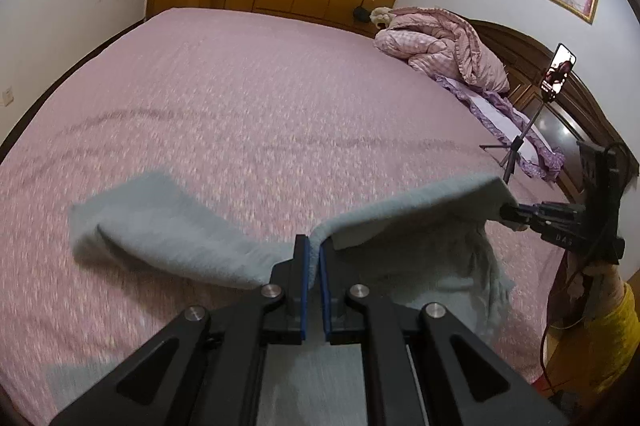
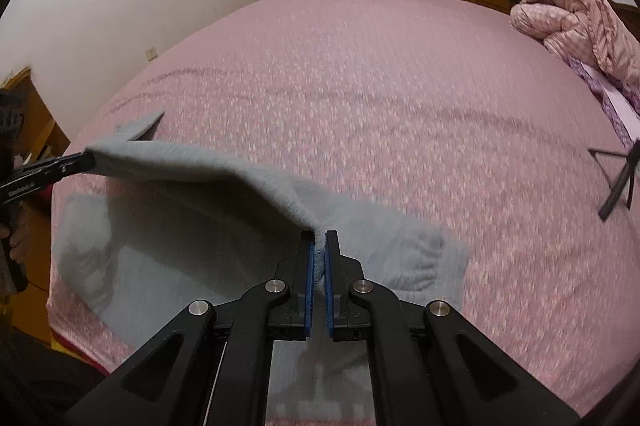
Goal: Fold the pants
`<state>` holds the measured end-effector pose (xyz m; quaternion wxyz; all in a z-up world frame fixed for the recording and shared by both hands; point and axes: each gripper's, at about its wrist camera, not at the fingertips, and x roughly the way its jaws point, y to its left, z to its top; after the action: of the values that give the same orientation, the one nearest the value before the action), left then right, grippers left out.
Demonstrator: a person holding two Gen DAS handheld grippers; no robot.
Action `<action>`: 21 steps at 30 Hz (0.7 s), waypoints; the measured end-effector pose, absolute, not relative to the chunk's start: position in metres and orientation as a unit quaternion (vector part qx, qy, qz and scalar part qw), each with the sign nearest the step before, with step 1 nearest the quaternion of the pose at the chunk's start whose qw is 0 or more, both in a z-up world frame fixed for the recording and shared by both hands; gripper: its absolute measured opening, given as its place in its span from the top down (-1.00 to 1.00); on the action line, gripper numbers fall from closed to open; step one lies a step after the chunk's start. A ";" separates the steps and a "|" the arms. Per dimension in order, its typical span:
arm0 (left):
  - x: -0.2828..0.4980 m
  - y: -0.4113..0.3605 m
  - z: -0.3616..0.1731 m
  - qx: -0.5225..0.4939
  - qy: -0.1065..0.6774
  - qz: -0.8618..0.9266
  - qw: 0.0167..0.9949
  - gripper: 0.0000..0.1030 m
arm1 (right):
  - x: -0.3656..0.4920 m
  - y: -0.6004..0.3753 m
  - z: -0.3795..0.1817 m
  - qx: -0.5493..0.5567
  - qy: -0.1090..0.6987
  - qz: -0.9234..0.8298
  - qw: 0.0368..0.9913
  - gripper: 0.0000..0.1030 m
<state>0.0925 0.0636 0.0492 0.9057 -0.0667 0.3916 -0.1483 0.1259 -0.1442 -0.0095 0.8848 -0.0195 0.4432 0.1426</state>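
Left wrist view: the left gripper (image 1: pixel 314 246) is seen clamped on an edge of the grey-green pants (image 1: pixel 404 202), with its blue pads pressed on the fabric. The right gripper (image 1: pixel 505 212) is seen pinching the same raised edge further along. Right wrist view: the right gripper (image 2: pixel 319 240) is closed on bunched fabric. The pants (image 2: pixel 192 162) are held lifted between both grippers, while the remaining cloth is draped on the pink bed cover (image 2: pixel 360 86)
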 end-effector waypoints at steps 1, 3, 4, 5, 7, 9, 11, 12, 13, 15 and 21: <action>0.086 0.063 0.046 -0.068 0.395 -0.147 0.904 0.91 | 0.122 -0.145 -0.013 -0.016 0.446 0.141 0.884 0.89; 0.074 0.062 0.039 -0.076 0.406 -0.147 0.899 0.91 | 0.114 -0.148 -0.020 -0.009 0.453 0.138 0.881 0.89; 0.070 0.063 0.035 -0.079 0.409 -0.147 0.897 0.91 | 0.111 -0.149 -0.024 -0.006 0.456 0.137 0.879 0.89; 0.064 0.062 0.031 -0.080 0.412 -0.145 0.896 0.91 | 0.108 -0.151 -0.028 -0.003 0.460 0.137 0.878 0.89; 0.054 0.060 0.026 -0.076 0.418 -0.140 0.894 0.91 | 0.104 -0.152 -0.037 0.002 0.468 0.135 0.873 0.89; 0.046 0.058 0.017 -0.076 0.428 -0.139 0.890 0.91 | 0.102 -0.154 -0.048 0.013 0.481 0.132 0.867 0.89; 0.043 0.058 0.006 -0.079 0.445 -0.141 0.881 0.90 | 0.101 -0.155 -0.059 0.018 0.496 0.123 0.859 0.88; 0.043 0.058 0.001 -0.079 0.455 -0.139 0.876 0.90 | 0.101 -0.154 -0.064 0.015 0.503 0.117 0.856 0.86; 0.043 0.059 -0.006 -0.081 0.469 -0.136 0.869 0.90 | 0.100 -0.154 -0.070 0.011 0.510 0.112 0.853 0.80; 0.043 0.059 -0.015 -0.083 0.484 -0.133 0.861 0.90 | 0.098 -0.154 -0.080 0.005 0.521 0.100 0.848 0.65; 0.041 0.058 -0.037 -0.085 0.534 -0.102 0.835 0.84 | 0.085 -0.163 -0.087 0.029 0.527 0.084 0.845 0.59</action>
<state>0.0414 0.0581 -0.0365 0.8352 -0.0850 0.5337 -0.1021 0.0854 -0.1629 -0.0867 0.8451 0.0293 0.5272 0.0838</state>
